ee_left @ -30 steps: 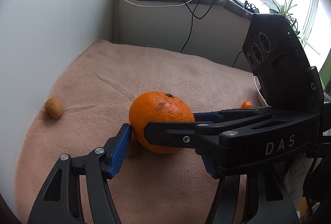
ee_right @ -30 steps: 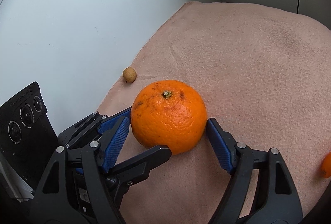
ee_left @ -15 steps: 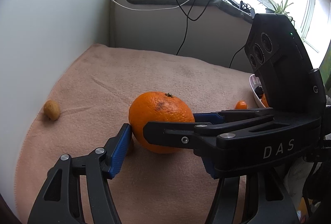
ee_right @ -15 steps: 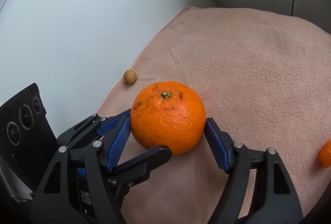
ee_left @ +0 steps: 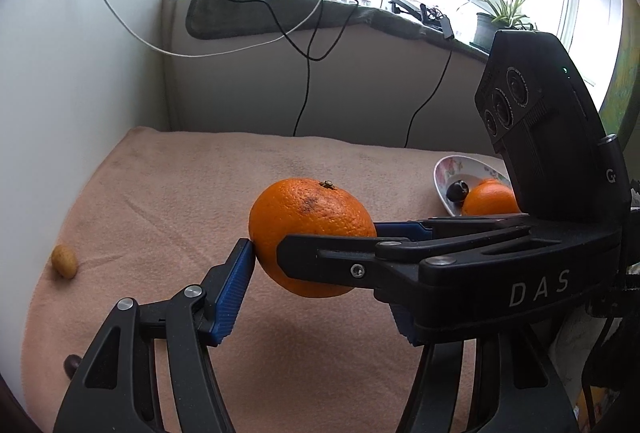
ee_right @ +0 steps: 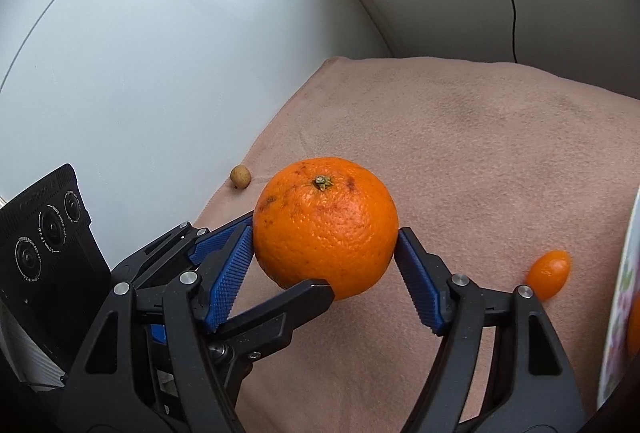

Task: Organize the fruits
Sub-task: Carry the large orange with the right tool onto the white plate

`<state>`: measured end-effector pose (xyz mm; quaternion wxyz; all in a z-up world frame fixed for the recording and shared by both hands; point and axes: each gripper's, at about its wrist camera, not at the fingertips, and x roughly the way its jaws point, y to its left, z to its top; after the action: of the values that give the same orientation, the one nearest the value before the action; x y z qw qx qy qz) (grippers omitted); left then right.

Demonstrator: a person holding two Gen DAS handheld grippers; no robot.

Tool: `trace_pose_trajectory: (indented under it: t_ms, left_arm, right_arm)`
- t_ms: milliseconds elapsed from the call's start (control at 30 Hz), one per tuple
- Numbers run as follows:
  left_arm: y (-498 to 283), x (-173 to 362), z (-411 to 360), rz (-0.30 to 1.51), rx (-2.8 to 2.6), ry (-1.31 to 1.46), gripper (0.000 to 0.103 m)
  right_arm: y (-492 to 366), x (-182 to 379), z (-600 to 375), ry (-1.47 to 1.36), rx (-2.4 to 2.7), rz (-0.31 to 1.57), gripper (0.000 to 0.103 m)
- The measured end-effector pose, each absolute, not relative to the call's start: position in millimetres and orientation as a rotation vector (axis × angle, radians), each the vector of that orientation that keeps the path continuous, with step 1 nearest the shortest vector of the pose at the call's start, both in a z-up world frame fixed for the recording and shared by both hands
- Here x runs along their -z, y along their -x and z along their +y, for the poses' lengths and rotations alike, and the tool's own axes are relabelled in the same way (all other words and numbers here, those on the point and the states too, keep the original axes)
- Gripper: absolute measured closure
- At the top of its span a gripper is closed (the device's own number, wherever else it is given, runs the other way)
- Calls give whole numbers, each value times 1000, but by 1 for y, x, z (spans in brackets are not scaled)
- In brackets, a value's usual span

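The orange [ee_right: 326,227] sits at mid-frame in the right wrist view, clamped between the blue pads of the right claw [ee_right: 325,253], one pad on each flank; stem end up; the shadow on the blanket [ee_right: 480,137] beneath suggests it is lifted clear. The left claw [ee_left: 320,257] grips the same orange [ee_left: 310,235] at the centre of the left wrist view; its left pad touches the fruit's lower left side, the other pad is hidden behind the right claw's black finger crossing in front; so both claws hold one fruit. A small tan fruit [ee_left: 64,261] lies at the blanket's left edge; a small orange fruit [ee_right: 548,273] lies lower right, just beside a plate [ee_left: 446,177]; the plate at right holds another orange [ee_left: 488,199] and a dark fruit [ee_left: 458,189].
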<state>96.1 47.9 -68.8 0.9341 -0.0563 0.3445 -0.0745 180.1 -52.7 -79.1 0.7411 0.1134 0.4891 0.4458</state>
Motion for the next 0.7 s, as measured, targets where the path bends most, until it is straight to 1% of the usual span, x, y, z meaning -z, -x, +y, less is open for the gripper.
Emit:
trace_pose_trajectory:
  t_ms: [533, 700]
  left_arm:
    - [-131, 45, -27, 654, 299, 37, 41]
    - [-140, 42, -52, 648, 341, 24, 41]
  right_arm:
    - [-203, 49, -153, -295, -846, 981, 28]
    - [-208, 47, -184, -312, -803, 964, 28]
